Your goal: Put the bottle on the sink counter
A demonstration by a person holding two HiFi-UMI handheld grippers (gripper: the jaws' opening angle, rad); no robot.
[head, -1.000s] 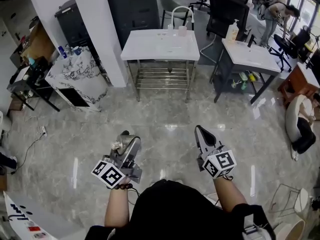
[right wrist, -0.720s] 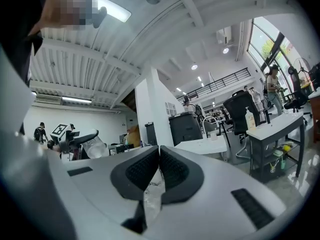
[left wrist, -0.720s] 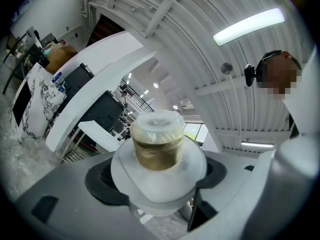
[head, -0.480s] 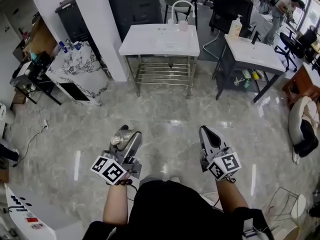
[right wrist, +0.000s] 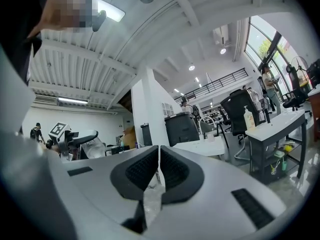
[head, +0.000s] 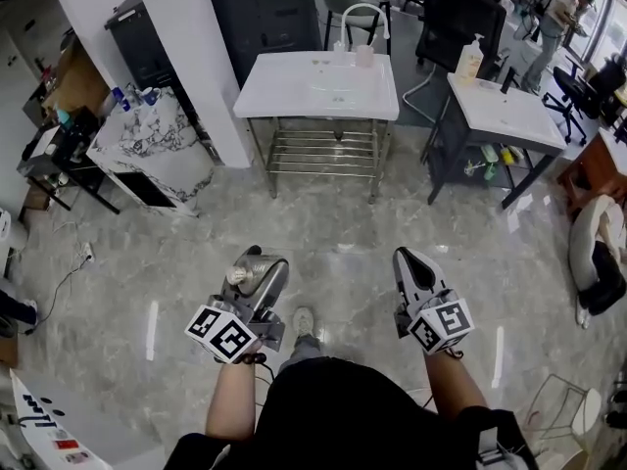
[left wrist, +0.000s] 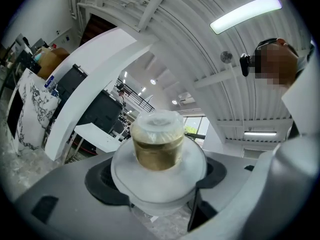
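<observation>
A clear plastic bottle [head: 245, 272] with a pale cap and an amber band at its neck [left wrist: 157, 146] lies between the jaws of my left gripper [head: 257, 264], which is shut on its body. The cap end points forward, past the fingertips. I hold it over the grey marble floor, well short of the white sink counter [head: 279, 91] with its curved faucet [head: 359, 14] straight ahead. My right gripper [head: 409, 262] is level with the left and a little to its right. Its black pads [right wrist: 150, 171] are pressed together with nothing between them.
A second white sink counter [head: 514, 120] with a soap dispenser [head: 469, 61] stands at the right. A marbled cabinet [head: 147, 145] and a white pillar [head: 191, 67] are at the left, with black office chairs [head: 456, 18] behind. My shoe [head: 302, 323] shows between the grippers.
The sink counters have slid slightly nearer and lower in the head view as I walk forward. A shoe now shows between the grippers. Both grippers keep their hold and spacing.
</observation>
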